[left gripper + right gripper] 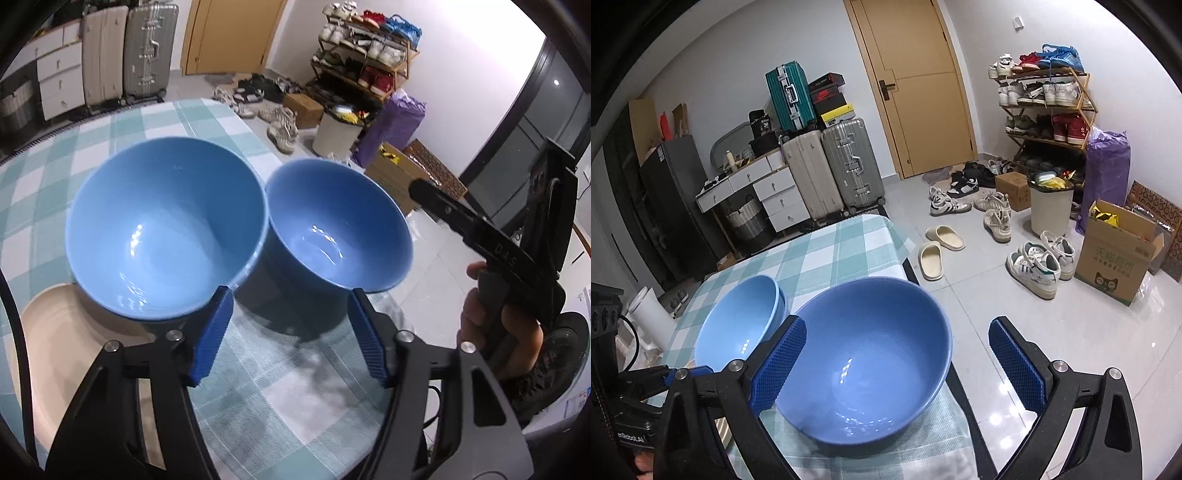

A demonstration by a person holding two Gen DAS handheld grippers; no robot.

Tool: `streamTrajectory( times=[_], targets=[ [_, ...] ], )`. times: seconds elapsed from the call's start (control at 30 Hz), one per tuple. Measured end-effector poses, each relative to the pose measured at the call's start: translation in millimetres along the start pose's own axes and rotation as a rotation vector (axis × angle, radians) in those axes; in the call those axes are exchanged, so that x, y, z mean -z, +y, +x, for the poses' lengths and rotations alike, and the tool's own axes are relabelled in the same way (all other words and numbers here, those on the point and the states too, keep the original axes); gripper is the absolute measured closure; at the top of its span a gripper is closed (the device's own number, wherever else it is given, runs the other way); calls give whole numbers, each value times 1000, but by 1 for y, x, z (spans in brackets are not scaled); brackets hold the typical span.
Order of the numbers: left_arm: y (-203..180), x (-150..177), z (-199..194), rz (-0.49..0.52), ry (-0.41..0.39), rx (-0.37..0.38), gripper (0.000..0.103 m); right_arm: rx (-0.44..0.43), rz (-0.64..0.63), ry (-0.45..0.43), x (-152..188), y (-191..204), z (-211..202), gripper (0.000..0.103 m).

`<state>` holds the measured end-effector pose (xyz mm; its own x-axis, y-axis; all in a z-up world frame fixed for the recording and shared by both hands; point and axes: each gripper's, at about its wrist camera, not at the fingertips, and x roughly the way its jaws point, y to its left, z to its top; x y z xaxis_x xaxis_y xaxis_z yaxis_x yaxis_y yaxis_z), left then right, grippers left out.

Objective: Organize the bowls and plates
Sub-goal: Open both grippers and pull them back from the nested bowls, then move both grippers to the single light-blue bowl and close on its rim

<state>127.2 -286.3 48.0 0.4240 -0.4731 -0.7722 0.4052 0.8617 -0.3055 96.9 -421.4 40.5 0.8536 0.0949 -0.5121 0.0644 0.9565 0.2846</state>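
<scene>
The checked table (842, 240) carries everything. At ten o'clock in my left view the bigger blue bowl (166, 229) sits on a cream plate (66, 350), seemingly for stacking; the smaller bowl (338, 229) touches it at two o'clock. My left gripper (291, 332) and right gripper (897, 365) gape, holding nothing.

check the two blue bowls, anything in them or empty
Both empty. The larger bowl and the smaller bowl sit upright on the checked tablecloth, showing only bare glazed insides with light glints.
</scene>
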Motion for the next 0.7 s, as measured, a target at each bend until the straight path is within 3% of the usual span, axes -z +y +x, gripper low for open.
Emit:
streamTrajectory(
  times=[0.33, 0.7],
  targets=[
    [-13, -4, 20, -2, 31, -13, 42, -23, -23, 19, 7, -3, 10, 12],
    [-16, -11, 44, -41, 52, 3, 42, -33, 5, 100, 19, -15, 30, 44]
  ],
)
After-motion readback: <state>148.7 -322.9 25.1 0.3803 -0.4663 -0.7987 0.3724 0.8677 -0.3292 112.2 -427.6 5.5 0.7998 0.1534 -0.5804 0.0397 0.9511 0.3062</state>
